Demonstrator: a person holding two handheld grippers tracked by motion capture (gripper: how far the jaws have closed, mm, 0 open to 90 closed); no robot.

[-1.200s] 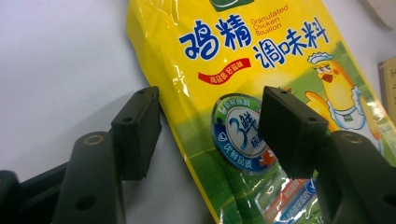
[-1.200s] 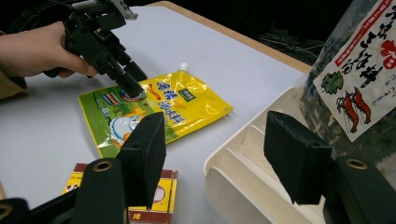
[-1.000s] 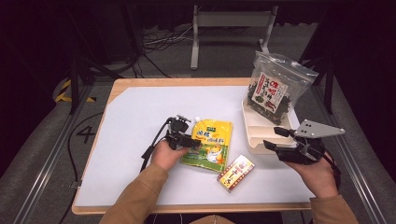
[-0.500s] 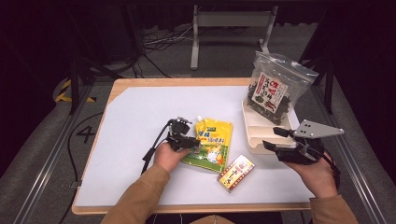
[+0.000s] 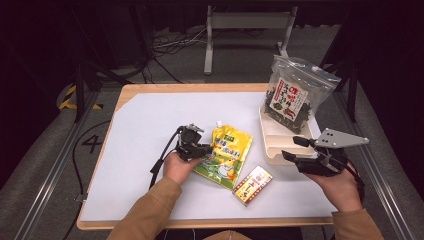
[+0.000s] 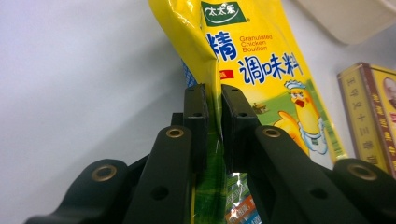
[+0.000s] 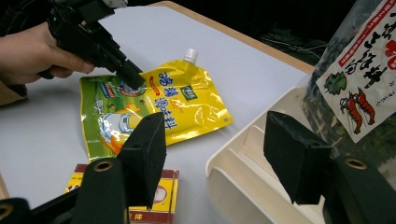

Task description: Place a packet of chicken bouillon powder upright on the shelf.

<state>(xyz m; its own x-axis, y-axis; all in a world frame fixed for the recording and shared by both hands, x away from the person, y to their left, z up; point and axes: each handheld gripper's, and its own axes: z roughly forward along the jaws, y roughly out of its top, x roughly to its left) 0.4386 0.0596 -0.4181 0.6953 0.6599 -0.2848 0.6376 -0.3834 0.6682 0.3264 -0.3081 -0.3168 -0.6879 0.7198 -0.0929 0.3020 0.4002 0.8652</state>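
We are gripping the yellow pouch (image 5: 226,155) with the left tool (image 5: 204,149); its jaws have just been closing and are now pinching the pouch's left edge. The pouch is lying flat near the middle of the white table (image 5: 145,130), just beside a small box (image 5: 253,185). We are holding the right tool (image 5: 295,152) with jaws apart and nothing between them, beside the cream rack (image 5: 272,145), where a seaweed bag (image 5: 292,97) is standing. Grey floor and cables (image 5: 165,47) are surrounding the table.
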